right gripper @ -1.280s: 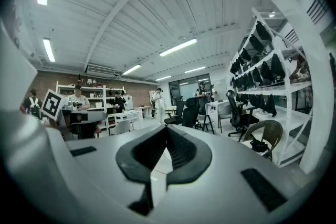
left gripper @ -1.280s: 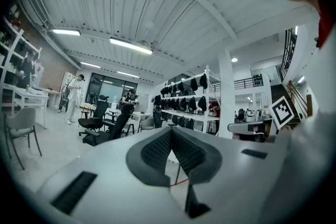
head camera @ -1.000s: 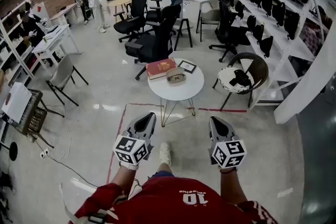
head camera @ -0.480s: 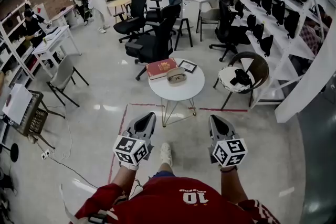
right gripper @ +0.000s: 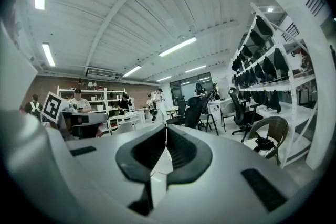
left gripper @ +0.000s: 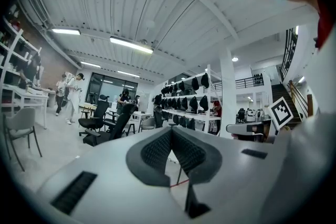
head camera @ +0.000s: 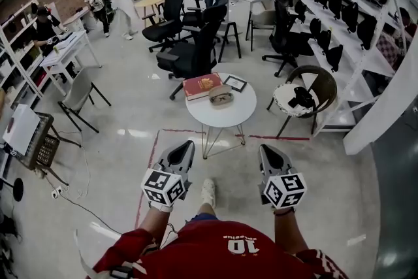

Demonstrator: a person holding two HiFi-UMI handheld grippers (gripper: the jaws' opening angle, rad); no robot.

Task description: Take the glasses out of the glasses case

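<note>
The glasses case (head camera: 221, 97) lies closed-looking on a small round white table (head camera: 225, 115) some way ahead of me; whether glasses are inside is hidden. Beside it are a red book (head camera: 201, 85) and a small framed picture (head camera: 234, 82). My left gripper (head camera: 185, 144) and right gripper (head camera: 264, 149) are held low in front of me, well short of the table, pointing toward it. In the left gripper view the jaws of that gripper (left gripper: 170, 129) meet at the tips with nothing between them. Those of the right gripper (right gripper: 166, 128) meet the same way.
Black office chairs (head camera: 192, 52) stand behind the table, a wicker chair (head camera: 304, 96) with a black object to its right, a grey chair (head camera: 78, 91) to the left. Shelving with black bags (head camera: 339, 10) lines the right wall. Red tape (head camera: 145, 170) marks the floor. Several people stand at the back.
Both grippers stay where they were, shut. The people at the back of the room have shifted slightly, and the head view has drifted a little.
</note>
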